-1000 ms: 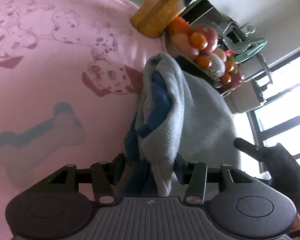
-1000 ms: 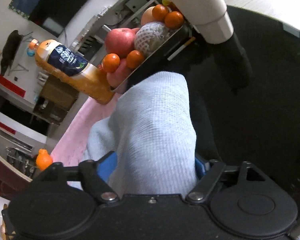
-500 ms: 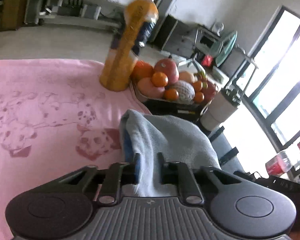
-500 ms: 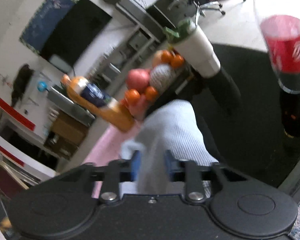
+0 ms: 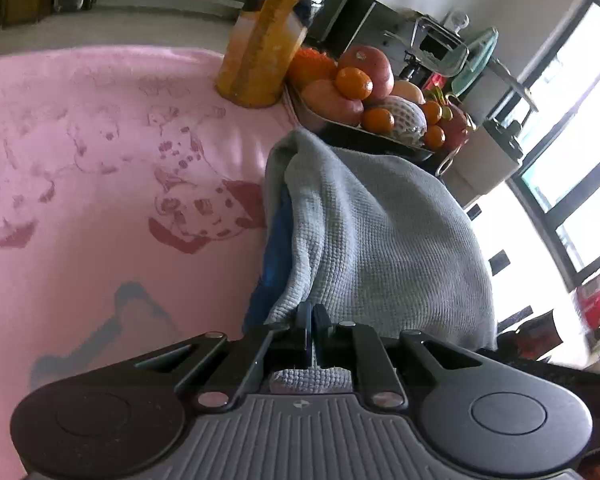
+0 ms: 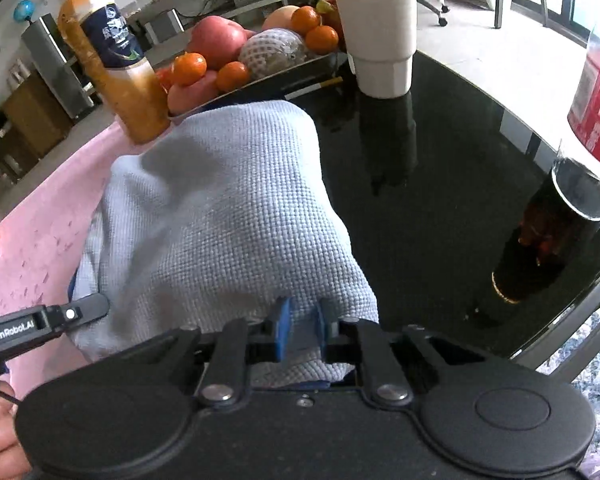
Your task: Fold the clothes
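Now both tongs clamped tighter on grey knit garment (image 5: 384,236), left tongs (image 5: 312,320), right tongs (image 6: 302,328), earlier wider apart.

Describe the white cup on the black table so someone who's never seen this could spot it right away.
Start at the glossy black table and find the fruit tray along its far side. The white cup stands upright at the tray's right end. Unlike the orange juice bottle and the dark glass of cola, it is a plain white tumbler with a green lid.

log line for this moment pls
fold clothes | left claw shut on grey garment | right claw shut on grey garment | over pink cloth
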A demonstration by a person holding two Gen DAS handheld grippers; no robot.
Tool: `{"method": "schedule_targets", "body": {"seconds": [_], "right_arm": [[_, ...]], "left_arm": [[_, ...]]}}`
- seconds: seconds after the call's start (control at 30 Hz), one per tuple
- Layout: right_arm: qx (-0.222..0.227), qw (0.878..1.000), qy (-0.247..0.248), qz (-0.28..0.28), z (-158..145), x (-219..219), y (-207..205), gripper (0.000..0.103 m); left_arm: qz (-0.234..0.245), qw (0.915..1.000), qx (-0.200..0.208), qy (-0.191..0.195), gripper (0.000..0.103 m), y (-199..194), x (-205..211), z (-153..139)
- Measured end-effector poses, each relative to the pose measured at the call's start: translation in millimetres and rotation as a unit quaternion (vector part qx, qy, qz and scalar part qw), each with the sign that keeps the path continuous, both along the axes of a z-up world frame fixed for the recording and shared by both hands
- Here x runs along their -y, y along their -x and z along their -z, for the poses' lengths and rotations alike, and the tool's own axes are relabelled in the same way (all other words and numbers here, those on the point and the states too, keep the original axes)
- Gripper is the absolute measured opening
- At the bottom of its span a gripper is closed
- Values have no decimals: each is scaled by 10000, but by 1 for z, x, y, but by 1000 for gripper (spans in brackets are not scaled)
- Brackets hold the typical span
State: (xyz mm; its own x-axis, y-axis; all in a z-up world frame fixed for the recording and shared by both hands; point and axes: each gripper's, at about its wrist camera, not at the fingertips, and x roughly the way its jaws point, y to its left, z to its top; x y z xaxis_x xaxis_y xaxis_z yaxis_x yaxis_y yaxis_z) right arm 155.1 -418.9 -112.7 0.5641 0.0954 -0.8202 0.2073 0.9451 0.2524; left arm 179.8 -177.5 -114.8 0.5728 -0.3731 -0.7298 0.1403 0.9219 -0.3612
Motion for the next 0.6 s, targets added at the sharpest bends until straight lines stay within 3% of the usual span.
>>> {"method": "schedule_targets", "body": {"seconds": [0.07, 0.17, 0.3, 0.33, 0.47, 0.53, 0.6], "right_arm": [[110, 9998, -133, 69, -6, 3, 5, 21], [756, 9942, -735, 215, -26, 18, 16, 26], [1230, 9775, -1601, 606, -37, 34, -4, 26], [1252, 9763, -1617, 702, -36, 35, -13, 26], [1186, 9674, -2033, 940, -16, 41, -54, 26], [1070, 9729, -1854, 876, -12, 35, -60, 26], [951, 9782, -1659, 809, -8, 28, -66, 20]], "left_arm": [[98, 9999, -24, 2, 9, 3, -2, -14], [259, 9993, 265, -17, 30, -2, 2, -37], [162, 9974, 507, -478, 31, -33, 27, -55], [105, 9965, 542, -627, 31, -42, 35, -55], [-250, 9954, 243, -891, 26, -84, 46, -31], [-436, 9944, 23, -962, 31, -104, 48, -17], [-753, 9935, -341, -782, 36, -114, 35, 4]]}}
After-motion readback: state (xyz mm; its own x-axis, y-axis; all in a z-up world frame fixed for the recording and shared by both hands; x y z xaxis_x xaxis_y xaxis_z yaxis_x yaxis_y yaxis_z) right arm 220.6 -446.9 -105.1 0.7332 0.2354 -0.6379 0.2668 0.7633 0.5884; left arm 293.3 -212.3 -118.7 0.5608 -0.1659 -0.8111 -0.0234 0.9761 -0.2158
